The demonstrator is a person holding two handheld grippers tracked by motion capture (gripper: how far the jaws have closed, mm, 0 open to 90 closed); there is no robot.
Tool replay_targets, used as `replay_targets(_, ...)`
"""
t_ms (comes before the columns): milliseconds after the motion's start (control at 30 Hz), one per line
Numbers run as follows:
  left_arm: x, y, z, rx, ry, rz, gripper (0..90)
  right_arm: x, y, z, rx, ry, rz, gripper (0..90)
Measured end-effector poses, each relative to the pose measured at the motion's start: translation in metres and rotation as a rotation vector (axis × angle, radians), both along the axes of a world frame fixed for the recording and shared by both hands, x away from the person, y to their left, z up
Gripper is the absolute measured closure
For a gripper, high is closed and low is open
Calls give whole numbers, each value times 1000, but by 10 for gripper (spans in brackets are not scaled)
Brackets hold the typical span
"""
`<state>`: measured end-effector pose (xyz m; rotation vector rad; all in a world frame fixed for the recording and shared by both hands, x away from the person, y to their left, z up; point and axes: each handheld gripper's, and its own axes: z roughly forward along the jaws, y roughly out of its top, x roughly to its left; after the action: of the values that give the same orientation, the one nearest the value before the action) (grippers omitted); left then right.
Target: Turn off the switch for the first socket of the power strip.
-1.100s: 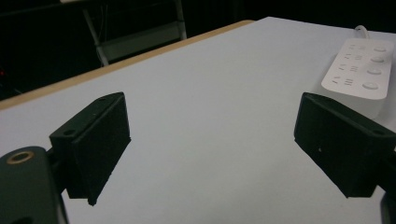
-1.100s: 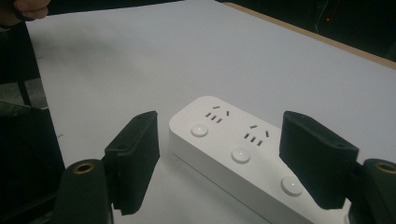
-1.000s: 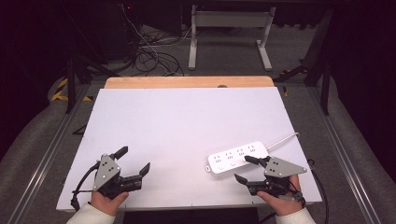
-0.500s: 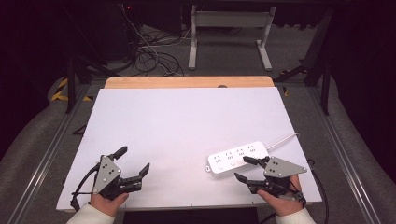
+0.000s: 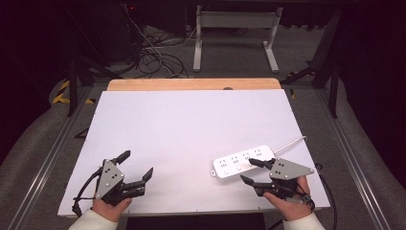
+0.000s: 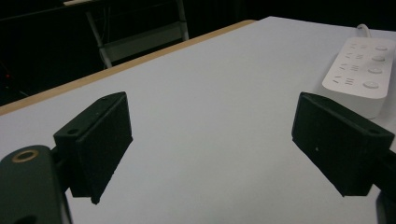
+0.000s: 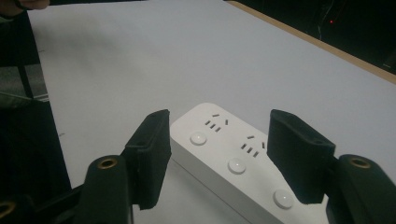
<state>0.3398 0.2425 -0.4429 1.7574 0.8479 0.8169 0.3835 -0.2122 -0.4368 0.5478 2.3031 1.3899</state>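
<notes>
White plastic caught the light near the right end of the tabletop's (image 5: 191, 124) near edge: the power strip (image 5: 243, 161) lay flat there, slanted, its cable (image 5: 291, 143) running off toward the right edge. I held my right tongs (image 5: 248, 170) low over its near end, just beside the near right corner. In the right gripper view the two black jaws stood to either side of the power strip (image 7: 233, 161), one beside its outer long side and the other over its top, with a gap showing between each pad and the white casing. The jaws had just been closing, yet they were about half open and pressed on nothing; the strip sat between them, untouched as far as I could tell. Its round buttons and socket slots faced up.

My left tongs (image 5: 136, 164) rested near the near left corner, well apart from the strip. Its jaws were spread wide with only bare white surface between them, holding nothing. In the left gripper view the power strip (image 6: 362, 74) showed far off beyond one jaw tip. Along the far edge ran a strip of bare wood (image 5: 191, 84) beyond the white covering.
</notes>
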Motion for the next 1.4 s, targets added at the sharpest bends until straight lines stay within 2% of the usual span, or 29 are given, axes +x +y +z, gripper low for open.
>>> replay_targets(767, 0, 0, 0, 3, 7, 5, 126, 19, -6, 23, -24, 27, -36, 445)
replay_targets(900, 0, 1, 0, 2, 7, 2, 125, 23, -7, 25, -39, 61, -48, 445)
replay_targets(1133, 0, 1, 0, 4, 7, 2, 126, 27, -9, 26, -38, 86, -47, 471)
replay_targets(1167, 0, 1, 0, 4, 7, 1, 125, 30, -9, 25, -41, 114, -36, 484)
replay_targets(1200, 0, 0, 0, -1, 10, -1, 125, 30, -9, 25, -41, 114, -36, 484)
replay_targets(1233, 1, 0, 0, -1, 12, -1, 125, 33, -7, 25, -63, 158, -1, 480)
replay_targets(1300, 1, 0, 0, 0, 13, -2, 125, 34, -6, 25, -79, 155, 2, 489)
replay_targets(1400, 0, 0, 0, 0, 13, -1, 125, 35, -6, 27, -74, 153, 6, 501)
